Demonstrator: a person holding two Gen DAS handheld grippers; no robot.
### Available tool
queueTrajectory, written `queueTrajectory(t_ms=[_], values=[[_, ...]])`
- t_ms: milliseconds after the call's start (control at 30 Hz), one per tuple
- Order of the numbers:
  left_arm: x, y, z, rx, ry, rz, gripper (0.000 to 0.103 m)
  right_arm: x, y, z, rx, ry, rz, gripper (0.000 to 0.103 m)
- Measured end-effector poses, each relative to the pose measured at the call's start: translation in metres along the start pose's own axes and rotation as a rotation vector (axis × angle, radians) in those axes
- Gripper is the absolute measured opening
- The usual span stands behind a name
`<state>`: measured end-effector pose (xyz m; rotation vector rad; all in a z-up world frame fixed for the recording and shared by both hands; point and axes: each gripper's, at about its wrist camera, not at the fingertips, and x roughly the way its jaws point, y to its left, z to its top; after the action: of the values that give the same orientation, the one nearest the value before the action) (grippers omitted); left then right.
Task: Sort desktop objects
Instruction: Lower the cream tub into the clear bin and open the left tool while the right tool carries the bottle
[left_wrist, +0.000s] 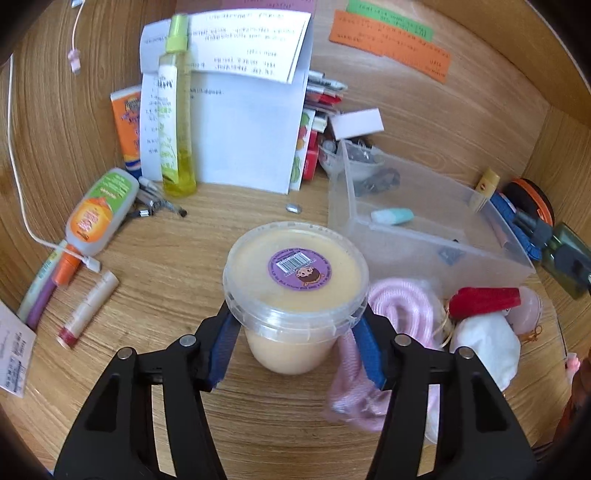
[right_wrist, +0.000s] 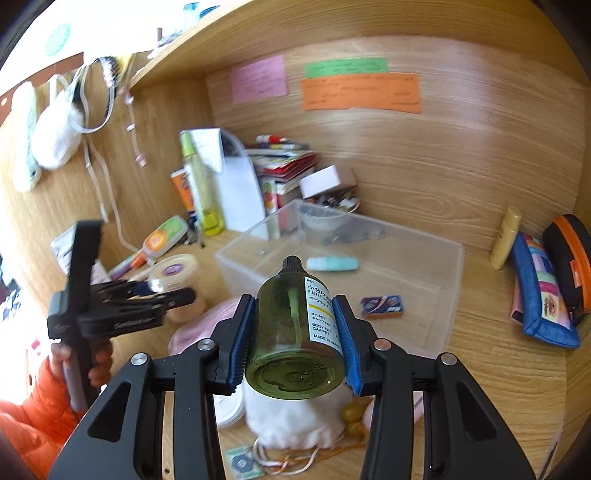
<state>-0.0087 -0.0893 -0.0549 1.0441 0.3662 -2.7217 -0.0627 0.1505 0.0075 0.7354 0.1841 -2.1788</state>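
Wood-grain desk, cluttered. Left tool clamped on cream tub just under the lid rim, blue pads on both sides; tub seems lifted off the desk, though base contact hard to judge from the left wrist view. Pink cloth just right of tub, touching right pad. Right tool gripping green pump bottle by its body, bottle on its side, cap pointing far toward clear bin. Bin right of centre, holding mint eraser and little else near the front. Loose items on the left: lotion bottle, lip balm, yellow spray bottle upright against papers.

Step in hand, likely: carrying both picked items to a sorting spot, probably the bin. Next move calls for bringing bottle over the bin opening, lowering, then releasing; same for tub, clearing the pink cloth and bin wall on the way.
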Motion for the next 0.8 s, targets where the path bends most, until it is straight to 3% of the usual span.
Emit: queueTrajectory(t_ms=[467, 800], values=[[-0.031, -0.019, 0.056, 0.052, -0.115, -0.048, 0.058, 0.031, -0.05, 0.037, 0.078, -0.028, -0.099, 0.039], [-0.005, -0.048, 0.094, 0.092, -0.112, -0.113, 0.058, 0.057, -0.065, 0.043, 0.12, 0.0, -0.104, 0.039]])
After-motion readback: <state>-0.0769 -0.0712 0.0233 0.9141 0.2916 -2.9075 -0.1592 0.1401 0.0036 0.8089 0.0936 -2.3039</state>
